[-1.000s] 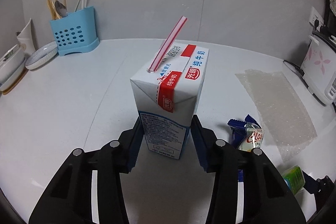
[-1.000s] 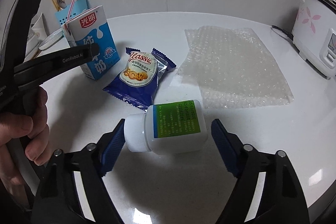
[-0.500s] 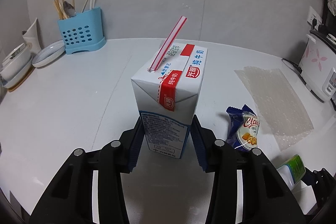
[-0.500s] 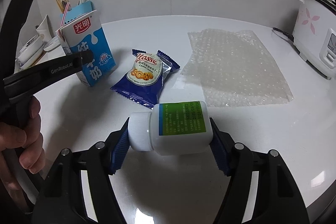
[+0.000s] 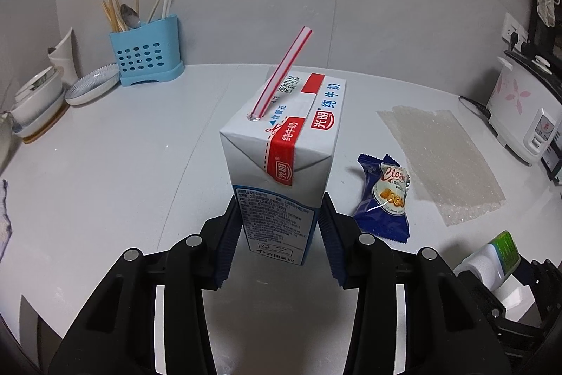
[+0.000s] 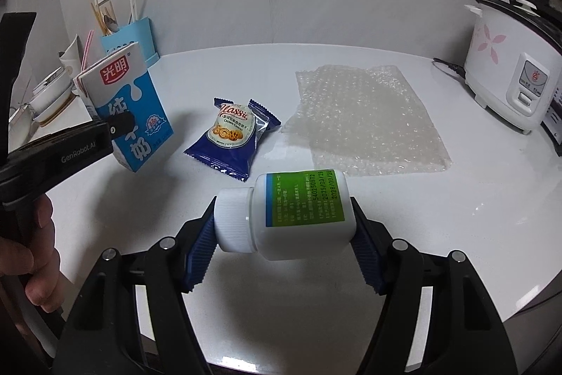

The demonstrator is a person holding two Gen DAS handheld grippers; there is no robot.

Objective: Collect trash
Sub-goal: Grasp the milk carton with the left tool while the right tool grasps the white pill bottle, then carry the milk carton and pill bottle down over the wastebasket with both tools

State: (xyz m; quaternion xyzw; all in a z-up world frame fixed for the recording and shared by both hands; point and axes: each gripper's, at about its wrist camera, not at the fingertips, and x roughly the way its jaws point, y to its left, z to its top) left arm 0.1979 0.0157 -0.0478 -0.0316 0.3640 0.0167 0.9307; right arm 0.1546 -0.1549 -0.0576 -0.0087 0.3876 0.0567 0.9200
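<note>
Left gripper point(image 5: 279, 234): clamps milk carton point(image 5: 281, 160).
Right gripper point(image 6: 281, 234): clamps pill bottle point(image 6: 291, 213).
Between: cookie packet point(image 6: 232, 136).
Beyond: bubble wrap point(image 6: 365, 118), rice cooker point(image 6: 509, 76).

One milk carton point(image 5: 281, 178) with one straw point(image 5: 281, 72), one cookie packet point(image 6: 232, 137), one pill bottle point(image 6: 291, 213), one bubble-wrap sheet point(image 6: 365, 118), one rice cooker point(image 6: 509, 83) at two o'clock, one blue utensil holder point(image 5: 145, 53) at ten o'clock, two grippers, left point(image 5: 279, 234) and right point(image 6: 281, 238)

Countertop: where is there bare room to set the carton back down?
Bare countertop lies left of the milk carton, out to the blue utensil holder and bowls. Right is crowded: cookie packet, bubble wrap, rice cooker.
</note>
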